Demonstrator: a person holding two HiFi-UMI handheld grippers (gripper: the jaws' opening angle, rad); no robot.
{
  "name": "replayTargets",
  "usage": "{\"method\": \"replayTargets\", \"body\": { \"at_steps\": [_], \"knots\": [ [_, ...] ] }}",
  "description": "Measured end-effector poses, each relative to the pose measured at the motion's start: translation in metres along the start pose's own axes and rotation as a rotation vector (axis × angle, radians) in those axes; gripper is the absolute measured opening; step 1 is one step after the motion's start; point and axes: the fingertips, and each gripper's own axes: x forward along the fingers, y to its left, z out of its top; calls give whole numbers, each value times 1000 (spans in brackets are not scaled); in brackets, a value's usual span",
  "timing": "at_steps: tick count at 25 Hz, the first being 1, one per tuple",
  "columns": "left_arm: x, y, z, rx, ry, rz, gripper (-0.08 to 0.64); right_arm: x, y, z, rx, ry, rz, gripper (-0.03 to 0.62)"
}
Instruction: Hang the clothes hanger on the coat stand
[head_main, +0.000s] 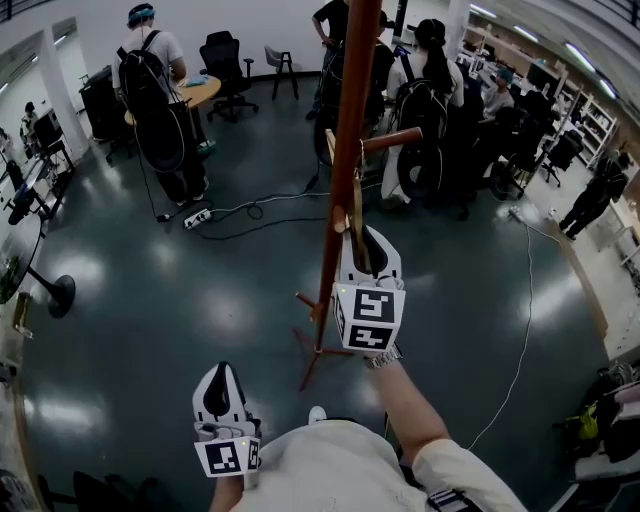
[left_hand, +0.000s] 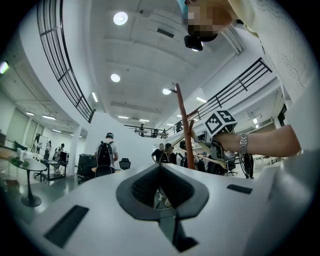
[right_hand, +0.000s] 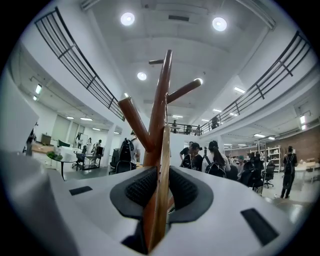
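Observation:
The brown wooden coat stand (head_main: 345, 150) rises in the middle of the head view, one peg (head_main: 395, 139) pointing right. My right gripper (head_main: 367, 243) is shut on a light wooden clothes hanger (head_main: 355, 215) held close against the pole, just under that peg. In the right gripper view the hanger (right_hand: 161, 165) stands edge-on between the pads, with the stand (right_hand: 161, 100) and its pegs (right_hand: 184, 90) right behind it. My left gripper (head_main: 222, 378) hangs low at the left, shut and empty. The left gripper view shows the stand (left_hand: 184, 130) and the right gripper's marker cube (left_hand: 220, 122).
Several people with backpacks stand around the round table (head_main: 196, 92) and the desks at the far right. Office chairs (head_main: 226, 68) are at the back. A power strip (head_main: 197, 217) and cables lie on the dark floor. The stand's legs (head_main: 318, 353) spread near my body.

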Motion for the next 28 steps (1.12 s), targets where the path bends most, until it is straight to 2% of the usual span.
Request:
{"method": "replayTargets", "body": {
  "at_steps": [4, 10, 23, 28],
  "knots": [
    [-4, -9, -3, 2, 5, -9, 12, -9, -4, -4, 44, -11, 23, 71],
    [-6, -15, 1, 2, 4, -19, 12, -23, -6, -7, 58, -17, 28, 71],
    [-6, -32, -3, -3, 11, -50, 12, -75, -18, -17, 63, -50, 10, 71],
    [-1, -50, -4, -1, 7, -92, 12, -101, -23, -16, 49, -83, 3, 71]
  ]
}}
